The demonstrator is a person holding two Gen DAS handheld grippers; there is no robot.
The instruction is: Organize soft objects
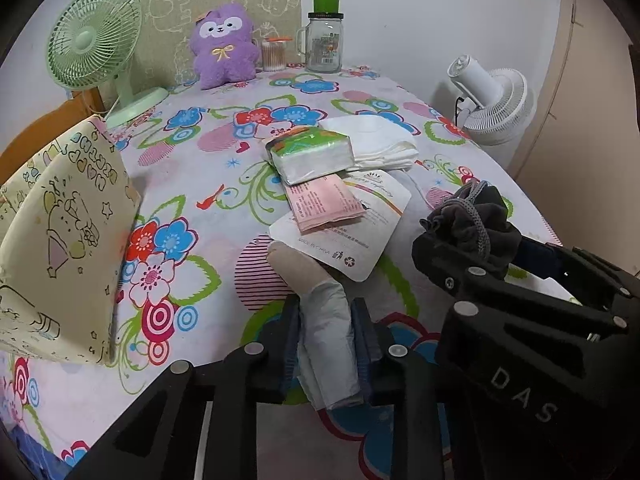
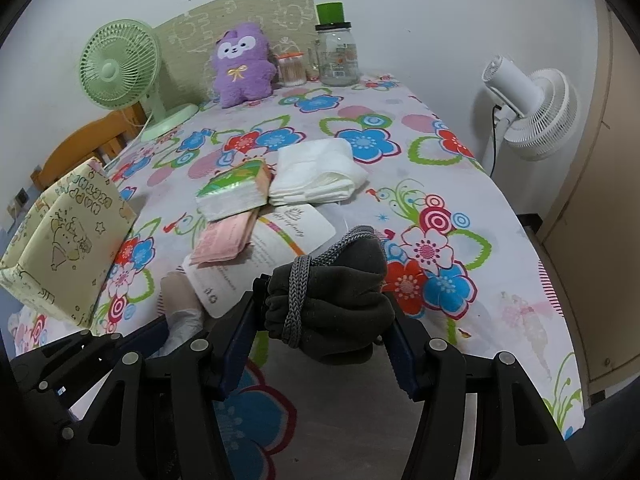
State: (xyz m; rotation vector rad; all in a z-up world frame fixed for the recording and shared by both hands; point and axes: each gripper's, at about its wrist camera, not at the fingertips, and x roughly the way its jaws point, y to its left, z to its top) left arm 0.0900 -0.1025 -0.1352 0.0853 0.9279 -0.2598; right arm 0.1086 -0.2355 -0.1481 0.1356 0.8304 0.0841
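Both grippers are loaded above the near edge of the flowered tablecloth (image 1: 192, 184). The left gripper (image 1: 326, 344) is closed narrowly on a pale, soft folded pack (image 1: 324, 320) that sticks out past its fingertips. The right gripper (image 2: 320, 320) is clamped about halfway on a dark grey drawstring pouch (image 2: 340, 300), its braided cord (image 2: 296, 300) wound around the neck.

The likely destination is the cream cartoon-print fabric box (image 1: 60, 240) at the near left. I think the limp pack could sag and catch on the box's floppy rim, folding it inward, and the pouch's loose cord might snag on a finger at release.

Between the grippers and the far side lie a green tissue pack (image 1: 312, 154), a pink packet (image 1: 326, 204), a white printed sachet (image 1: 360, 232) and folded white pads (image 1: 376, 140), all overlapping. A purple plush (image 1: 224, 46), a mason jar (image 1: 324, 42) and a green fan (image 1: 96, 36) stand far back.
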